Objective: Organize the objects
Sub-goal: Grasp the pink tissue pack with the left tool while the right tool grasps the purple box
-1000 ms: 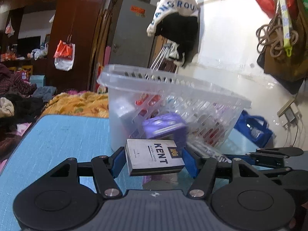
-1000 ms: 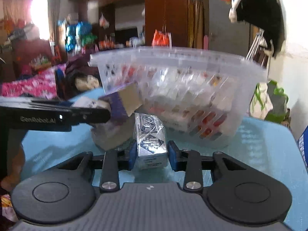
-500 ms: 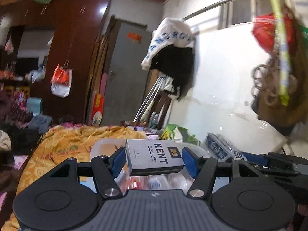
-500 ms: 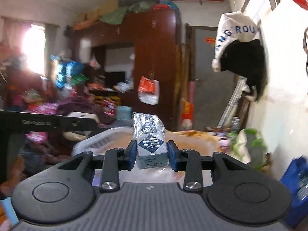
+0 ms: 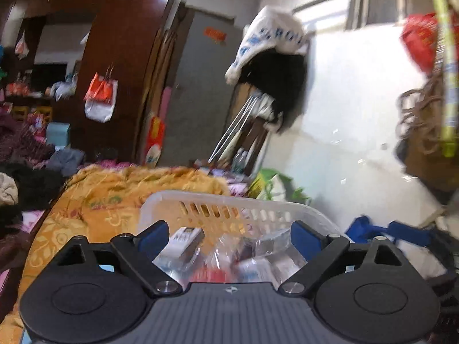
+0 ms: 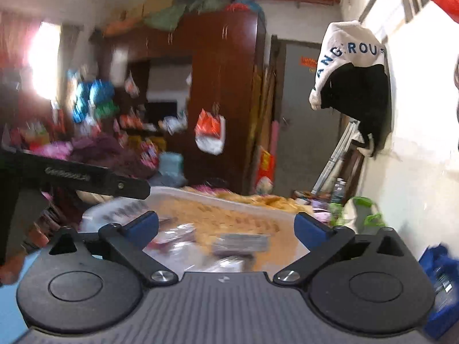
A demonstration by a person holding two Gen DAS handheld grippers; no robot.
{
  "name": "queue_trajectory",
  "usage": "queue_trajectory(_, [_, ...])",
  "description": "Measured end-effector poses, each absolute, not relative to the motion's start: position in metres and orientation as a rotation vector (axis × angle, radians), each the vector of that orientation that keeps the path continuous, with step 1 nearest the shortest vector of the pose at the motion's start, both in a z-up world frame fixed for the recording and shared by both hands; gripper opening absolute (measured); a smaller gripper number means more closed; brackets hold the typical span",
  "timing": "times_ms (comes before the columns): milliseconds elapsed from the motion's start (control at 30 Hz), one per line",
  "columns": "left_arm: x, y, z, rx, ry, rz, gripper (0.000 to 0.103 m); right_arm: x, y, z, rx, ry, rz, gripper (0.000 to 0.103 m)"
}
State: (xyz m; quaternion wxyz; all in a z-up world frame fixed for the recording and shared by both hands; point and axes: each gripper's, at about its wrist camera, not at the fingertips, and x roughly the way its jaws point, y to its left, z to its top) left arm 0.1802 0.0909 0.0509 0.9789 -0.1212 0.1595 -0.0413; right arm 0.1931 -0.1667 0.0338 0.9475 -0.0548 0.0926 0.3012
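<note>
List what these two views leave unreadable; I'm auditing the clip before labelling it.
- Left wrist view: white carton in the clear slotted plastic basket; print lost to blur.
- Right wrist view: dark wrapped pack; smeared, resting spot unclear.
- Both views: table mostly hidden behind the tool bodies.

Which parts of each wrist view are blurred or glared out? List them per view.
Left wrist view: the clear plastic slotted basket and the packs inside smear with motion; the shiny brown wardrobe shows glare. Right wrist view: the bright window at left is blown out, the cluttered shelves beside it streak, and the small pack over the basket is blurred.
</note>
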Motion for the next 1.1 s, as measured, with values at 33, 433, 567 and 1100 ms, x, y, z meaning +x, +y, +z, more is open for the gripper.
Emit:
queue_trajectory(33, [0.160, 0.092, 0.044, -0.230, 0.297, -0.062, 0.096, 0.187, -0.165, 0.024, -0.111, 0.215, 0.626, 0.103])
queue_trajectory(433, [0.096, 0.128, -0.036, -0.244, 0.329, 0.082, 0.099, 0.211, -0.096, -0.039, -0.052, 0.390, 0.667, 0.092])
queue_trajectory(567, [0.105, 0.114, -0.040, -0.191, 0.359, 0.048, 0.099, 0.208, -0.081, -0.042, -0.132, 0.409, 0.675, 0.052])
queue_trajectory(1100, [0.141, 0.042, -0.046, 0.000, 0.468, 0.007, 0.096, 0.185, -0.196, -0.039, 0.003, 0.316, 0.594, 0.050])
